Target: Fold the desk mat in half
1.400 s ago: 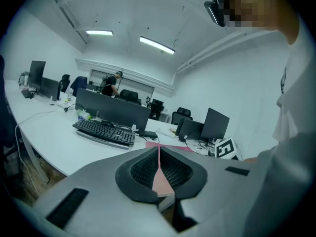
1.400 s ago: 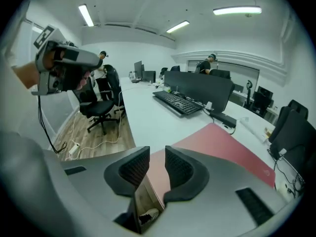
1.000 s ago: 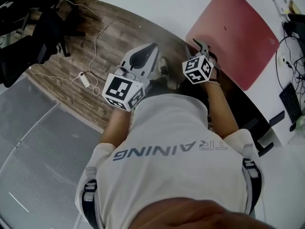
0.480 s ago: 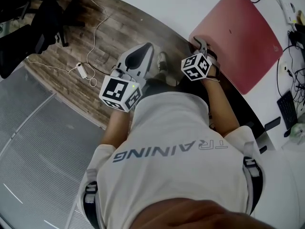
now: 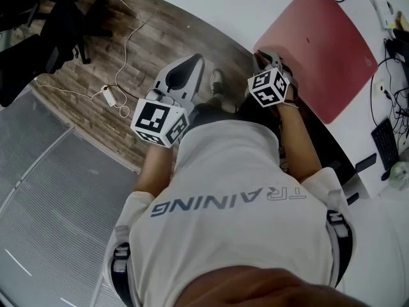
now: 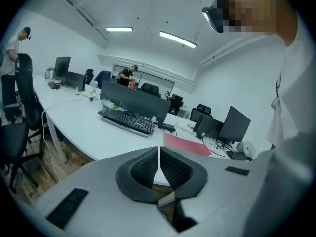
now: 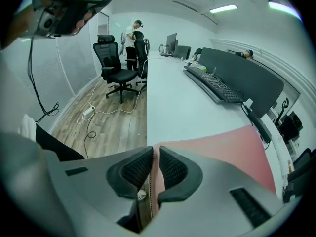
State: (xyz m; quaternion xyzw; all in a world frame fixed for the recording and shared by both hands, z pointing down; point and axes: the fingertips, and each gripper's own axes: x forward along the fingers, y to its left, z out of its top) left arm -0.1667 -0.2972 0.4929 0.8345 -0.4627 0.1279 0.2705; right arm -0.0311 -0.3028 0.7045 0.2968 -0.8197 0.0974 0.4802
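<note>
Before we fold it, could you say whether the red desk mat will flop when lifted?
The desk mat looks thin where the right tool has just been closing on its edge, so it probably bends easily. Its smooth face may slide on the table.

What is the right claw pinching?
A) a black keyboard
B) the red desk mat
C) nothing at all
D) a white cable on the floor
B: in the right gripper view the right claw has just been closing, and the edge of the red desk mat now runs up between its two pads, pinched there.
</note>
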